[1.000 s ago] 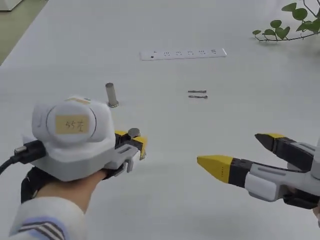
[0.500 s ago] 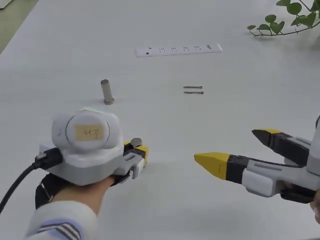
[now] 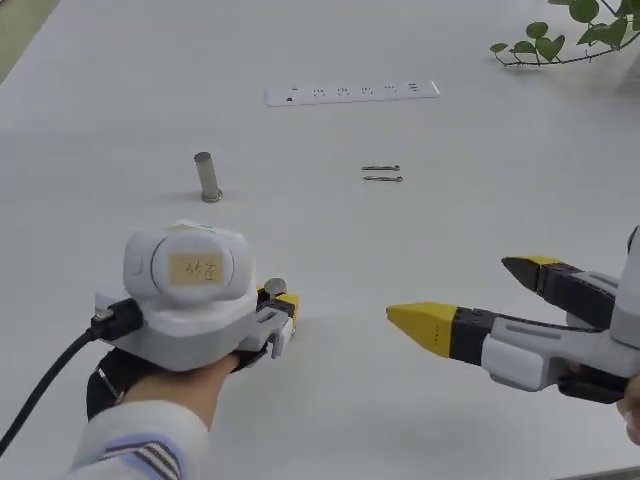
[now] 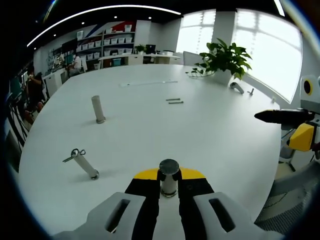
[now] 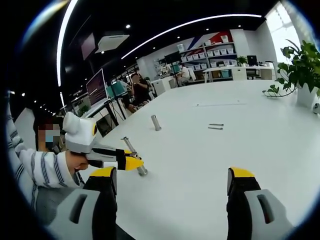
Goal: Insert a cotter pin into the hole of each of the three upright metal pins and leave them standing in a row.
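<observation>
Jaws on the left gripper (image 3: 278,303) pinch a metal pin (image 4: 169,180) upright; right gripper (image 3: 448,290) gapes empty, so grabbing a cotter pin (image 3: 381,168) looks next.

A: Colours on the grippers?
B: White bodies, black jaws, yellow tips, same on left gripper (image 3: 278,300) and right gripper (image 3: 458,293). Tan label (image 3: 196,268) on the left, black cable (image 3: 40,390).
A: Rest?
B: White table (image 3: 450,220), white power strip (image 3: 352,93), silver-grey held pin (image 4: 169,176) and upright pin (image 3: 207,177), dark grey cotter pins (image 3: 381,173), green plant (image 3: 560,30) — sleeve (image 3: 130,455) pale with dark stripes.
</observation>
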A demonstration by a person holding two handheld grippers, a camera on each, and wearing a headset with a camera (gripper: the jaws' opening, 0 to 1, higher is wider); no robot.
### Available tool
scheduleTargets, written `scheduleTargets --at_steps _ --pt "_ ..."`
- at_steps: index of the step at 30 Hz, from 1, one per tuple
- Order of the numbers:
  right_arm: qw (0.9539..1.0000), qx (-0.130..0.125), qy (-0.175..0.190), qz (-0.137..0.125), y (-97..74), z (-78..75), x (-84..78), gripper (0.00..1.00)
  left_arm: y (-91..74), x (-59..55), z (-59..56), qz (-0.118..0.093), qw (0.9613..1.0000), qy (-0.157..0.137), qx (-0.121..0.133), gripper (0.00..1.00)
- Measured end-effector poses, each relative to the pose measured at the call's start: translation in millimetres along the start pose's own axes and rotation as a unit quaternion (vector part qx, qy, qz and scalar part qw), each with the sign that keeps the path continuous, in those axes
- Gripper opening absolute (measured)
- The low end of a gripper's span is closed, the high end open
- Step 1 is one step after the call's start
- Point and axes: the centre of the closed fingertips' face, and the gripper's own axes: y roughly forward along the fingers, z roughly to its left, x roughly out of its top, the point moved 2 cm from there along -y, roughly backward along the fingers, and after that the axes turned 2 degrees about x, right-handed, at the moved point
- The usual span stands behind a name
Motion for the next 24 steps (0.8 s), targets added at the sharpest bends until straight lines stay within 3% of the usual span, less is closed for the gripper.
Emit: scheduleTargets --at_steps 14,24 --pt "1.0 0.002 -0.001 0.003 1.2 2.4 -2.5 0.9 -4.1 -4.4 -0.1 -0.008 1.0 -0.003 0.0 0.1" --pt "1.0 0.005 -0.006 -0.003 -0.3 5.3 0.0 0.9 -6.6 -6.8 -5.1 -0.017 0.9995 0.025 0.006 0.1"
